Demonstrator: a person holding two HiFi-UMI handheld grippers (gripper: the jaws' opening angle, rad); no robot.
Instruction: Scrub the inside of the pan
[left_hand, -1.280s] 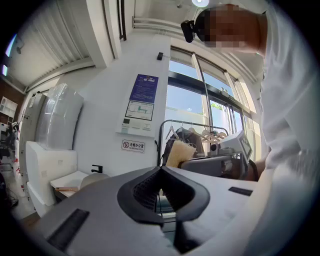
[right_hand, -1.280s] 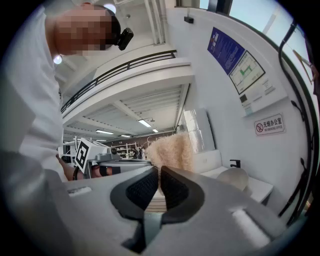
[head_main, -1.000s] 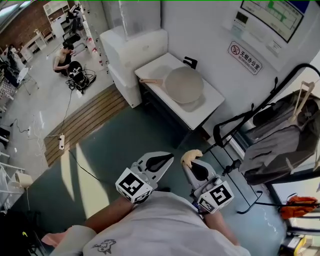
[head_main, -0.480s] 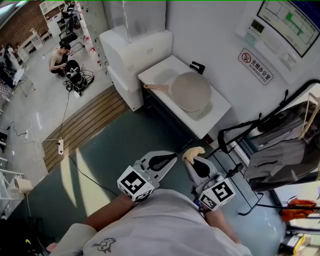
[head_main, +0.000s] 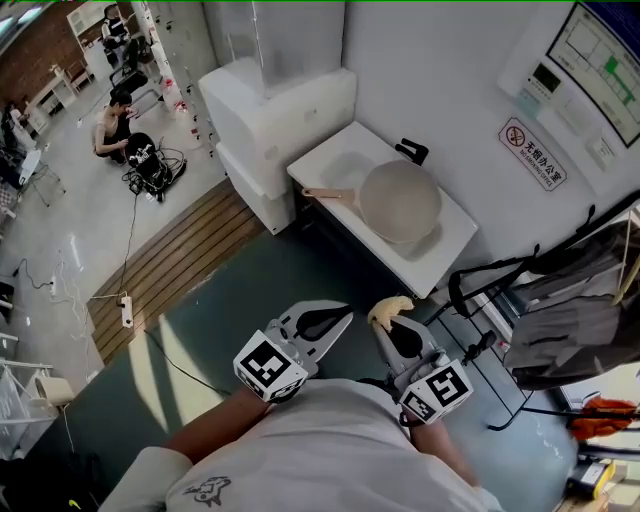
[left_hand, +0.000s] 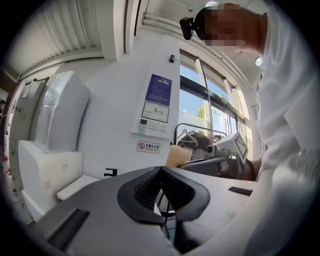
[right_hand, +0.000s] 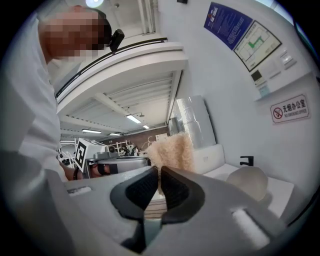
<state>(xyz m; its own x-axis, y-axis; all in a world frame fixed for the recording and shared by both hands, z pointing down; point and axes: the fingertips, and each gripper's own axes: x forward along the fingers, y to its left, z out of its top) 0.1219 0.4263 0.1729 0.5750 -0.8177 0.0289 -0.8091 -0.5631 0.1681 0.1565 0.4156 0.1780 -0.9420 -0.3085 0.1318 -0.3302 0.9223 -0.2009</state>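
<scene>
Jaws clamped on a tan scrubbing pad (right_hand: 172, 150), the right gripper (right_hand: 158, 171) faces the white counter (head_main: 455, 240); the left gripper (left_hand: 161, 169) is closed and empty. The pan (head_main: 400, 200) rests there, well ahead, scrubbing not yet begun.

Pan (head_main: 400, 200) sits on white worktop (head_main: 455, 250) by the wall, handle pointing left. Left gripper (head_main: 343, 314) & right gripper (head_main: 386, 318) are side by side at btm centre, over dark floor, well apart from pan. Beige sponge (head_main: 390, 310) sits at right gripper's tip. Left gripper's jaws are together w/ nothing in them. Person (head_main: 113, 125) crouches top left; clothes rack (head_main: 570, 320) at right.
</scene>
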